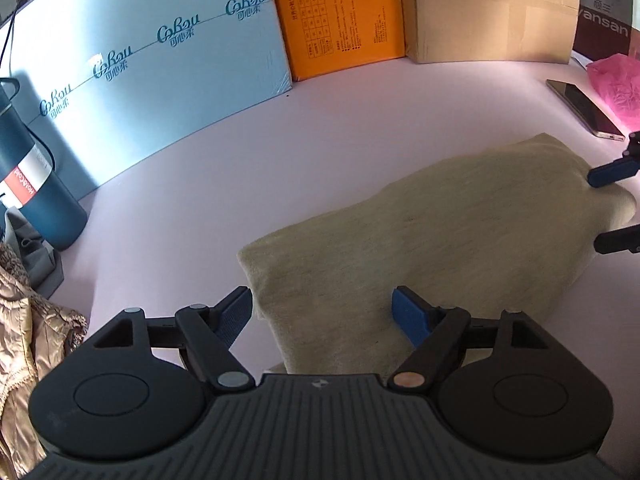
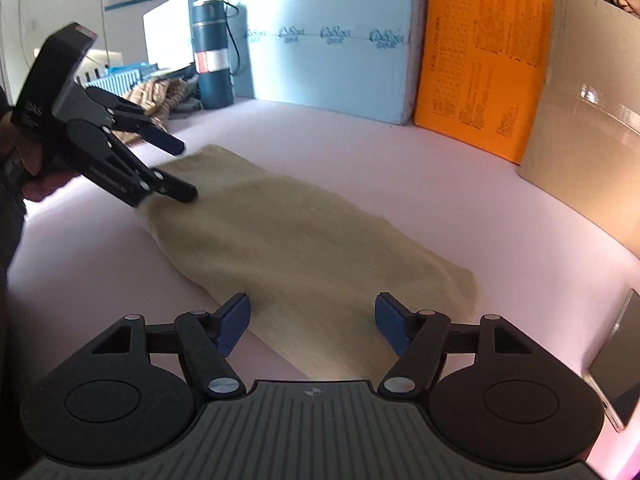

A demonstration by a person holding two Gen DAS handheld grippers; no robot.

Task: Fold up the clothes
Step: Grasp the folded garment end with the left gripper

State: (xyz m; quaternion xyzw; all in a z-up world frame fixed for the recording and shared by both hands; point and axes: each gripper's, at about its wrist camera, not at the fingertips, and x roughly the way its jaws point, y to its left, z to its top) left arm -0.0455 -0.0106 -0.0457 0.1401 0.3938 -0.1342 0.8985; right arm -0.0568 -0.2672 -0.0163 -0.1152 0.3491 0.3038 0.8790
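Beige garment (image 2: 304,240) lies flat on the pink counter (image 1: 320,128) as a long narrow strip, seemingly folded already. Left claw (image 1: 324,312) and right claw (image 2: 312,320) both gape apart, one at each end, gripping nothing. Whether further folds remain: undetermined.

Both tongs are built in the same way. On the left tongs (image 1: 322,306), two black linkage arms are joined by round metal pivot pins, one of them copper-coloured. The fingers (image 1: 408,314) are faced with ribbed blue pads. Under them a grey ridged housing is seen, with a round black disc at each side. The right tongs (image 2: 312,318) are made alike. White lettering is printed on the black body of the left tongs in the right wrist view.
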